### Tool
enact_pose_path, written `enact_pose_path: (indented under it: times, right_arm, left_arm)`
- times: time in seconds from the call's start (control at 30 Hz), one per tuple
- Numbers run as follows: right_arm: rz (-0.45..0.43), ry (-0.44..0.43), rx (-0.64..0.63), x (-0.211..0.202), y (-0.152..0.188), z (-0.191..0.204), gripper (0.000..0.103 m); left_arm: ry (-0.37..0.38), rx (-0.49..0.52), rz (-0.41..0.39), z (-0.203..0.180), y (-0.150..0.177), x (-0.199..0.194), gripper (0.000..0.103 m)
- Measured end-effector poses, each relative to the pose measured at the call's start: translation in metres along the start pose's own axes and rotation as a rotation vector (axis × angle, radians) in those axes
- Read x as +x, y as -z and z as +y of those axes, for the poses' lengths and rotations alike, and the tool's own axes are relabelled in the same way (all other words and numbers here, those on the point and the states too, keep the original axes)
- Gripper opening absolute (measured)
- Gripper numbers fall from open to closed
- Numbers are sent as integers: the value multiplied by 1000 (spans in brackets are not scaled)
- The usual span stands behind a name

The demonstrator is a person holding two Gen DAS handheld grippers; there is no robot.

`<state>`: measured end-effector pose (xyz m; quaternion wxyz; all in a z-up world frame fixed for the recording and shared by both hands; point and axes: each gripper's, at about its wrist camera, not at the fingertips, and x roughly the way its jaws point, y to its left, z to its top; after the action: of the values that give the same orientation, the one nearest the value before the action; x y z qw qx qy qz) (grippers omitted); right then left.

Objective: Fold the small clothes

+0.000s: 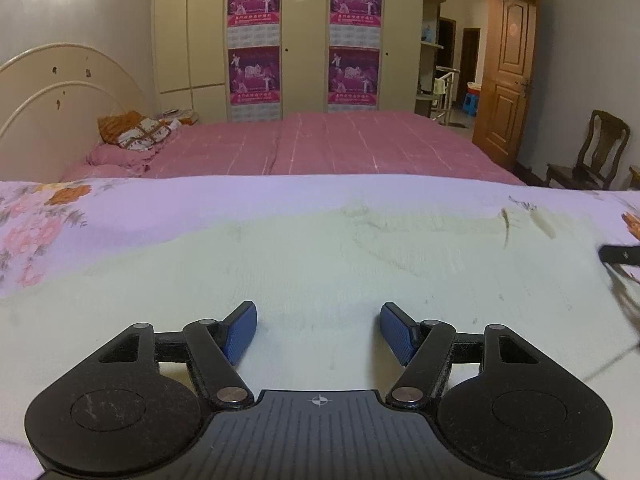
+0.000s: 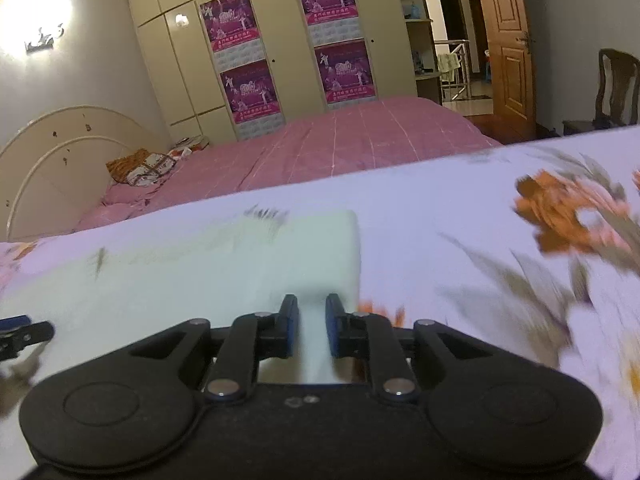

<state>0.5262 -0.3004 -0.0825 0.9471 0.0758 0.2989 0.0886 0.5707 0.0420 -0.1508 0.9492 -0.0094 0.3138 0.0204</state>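
A pale green-white small garment [image 1: 320,264] lies flat on the floral lilac sheet [image 1: 120,200]. My left gripper [image 1: 318,330] is open and empty, low over the garment's near part. In the right wrist view the garment [image 2: 200,264] shows with its right edge folded. My right gripper [image 2: 312,320] hovers at that right edge, its blue pads [image 2: 290,326] a narrow gap apart with garment cloth showing between them; the view is blurred. The right gripper's tip shows at the far right of the left wrist view [image 1: 620,256], and the left gripper's finger shows at the left edge of the right wrist view [image 2: 24,332].
A pink plaid bed [image 1: 320,144] lies beyond the sheet, with a headboard [image 1: 52,100] and pillows [image 1: 136,132] at left. Wardrobes with purple posters [image 1: 304,40] stand behind. A wooden door [image 1: 508,80] and chair [image 1: 588,156] are at right.
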Motion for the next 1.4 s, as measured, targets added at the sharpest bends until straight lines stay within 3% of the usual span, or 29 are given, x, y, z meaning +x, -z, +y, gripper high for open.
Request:
enact_pose_path:
  times: [0.27,0.4,0.47,0.63,0.7,0.73,0.8,0.9,0.97,1.03,1.2,1.23,1.3,1.37,1.4]
  right_arm:
    - [28,41,-90,30,-17,4,15]
    - [14,-25,-85,-6,-10,11,21]
    - [23,-43,-113,-21,6,20,21]
    - [27,-55,-185,-45,40,38,21]
    - [18,-12,-236,-49,41,34,20]
    - [11,45,-246,-52,42,26,20]
    - [17,115,-167,-53,37,2,26]
    - [-3,105,-107,-58,26,-10,25]
    - [-61,32,-113,-61,16,-2,25]
    - [-60,-41,-102,-48,3,11,25]
    - [41,-176,-205,8,-9,58,24]
    - [59,-185,-238,14,-8,63,21]
    - [55,-140,-284,20,-7,62,20]
    - [40,-54,-211,24,-17,35,18]
    - [33,-1,-161,27,-24,14,17]
  left_arm:
    - [-32,-31,-1,1,-6,5,67]
    - [24,-35,-48,-15,-4,-19,67]
    - [47,27,-40,-38,2,-20,67]
    - [17,96,-4,-52,21,-21,67]
    - [-27,94,1,-38,24,-28,68]
    - [-35,84,-2,-31,25,-31,72]
    - [-35,53,4,-16,25,-34,74]
    - [-65,41,-32,-21,13,-41,74]
    - [-26,27,-58,-31,4,-39,74]
    - [0,38,-52,-48,-5,-30,74]
    - [64,24,1,-84,-12,2,74]
    - [50,39,20,-84,-11,10,74]
    - [17,43,14,-72,-8,12,74]
    - [-52,35,6,-49,-6,9,74]
    - [-62,-1,11,-33,-4,9,83]
